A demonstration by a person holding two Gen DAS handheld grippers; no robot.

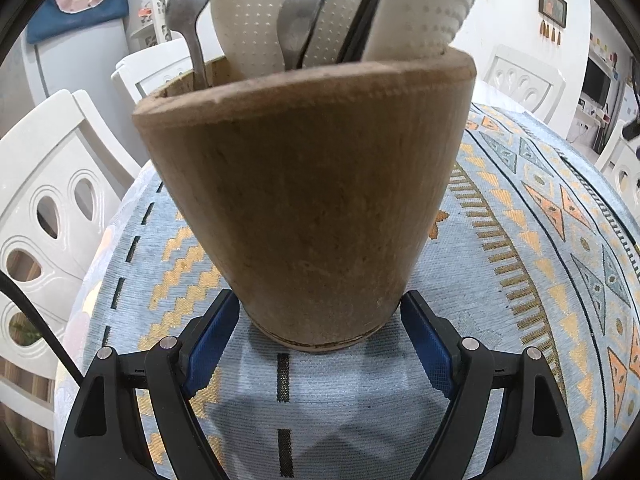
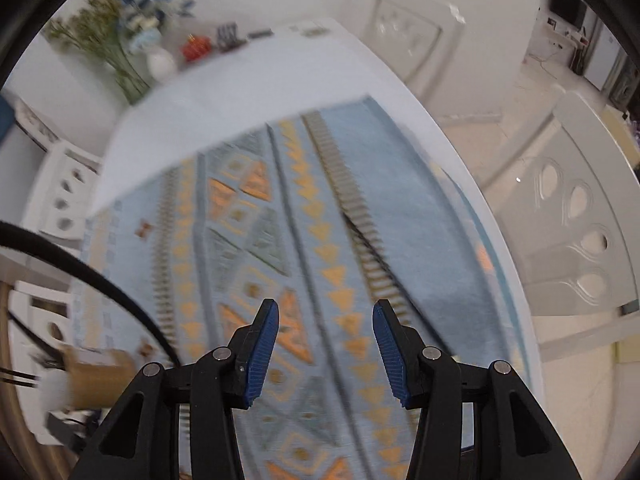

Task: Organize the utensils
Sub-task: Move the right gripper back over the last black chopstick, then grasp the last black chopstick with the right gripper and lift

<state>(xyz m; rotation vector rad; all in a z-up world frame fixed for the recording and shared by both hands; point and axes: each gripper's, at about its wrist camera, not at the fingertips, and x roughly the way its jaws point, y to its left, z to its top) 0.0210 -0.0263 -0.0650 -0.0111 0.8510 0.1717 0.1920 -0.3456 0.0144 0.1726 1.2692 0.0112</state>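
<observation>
Left gripper [image 1: 320, 320] clamped on wooden holder [image 1: 304, 200]; keep steady. Right gripper [image 2: 325, 354], empty, jaws parted: lower squarely over next utensil.

A home dining room: patterned tablecloth [image 1: 520, 264], white chairs [image 1: 52, 208], flowers [image 2: 108, 28].

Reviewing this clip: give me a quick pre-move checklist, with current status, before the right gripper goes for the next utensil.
1. Left gripper steadying the wooden holder: ok, pads against its base.
2. Holder upright on the tablecloth: ok.
3. Utensils already in the holder: ok, spoon and fork stand inside.
4. Right gripper empty: ok, jaws apart, nothing between them.
5. Next utensil located: cannot tell; the right wrist view is blurred, with only a dark thin shape on the cloth.
6. Room left in the holder: cannot tell, the opening is hidden.
</observation>
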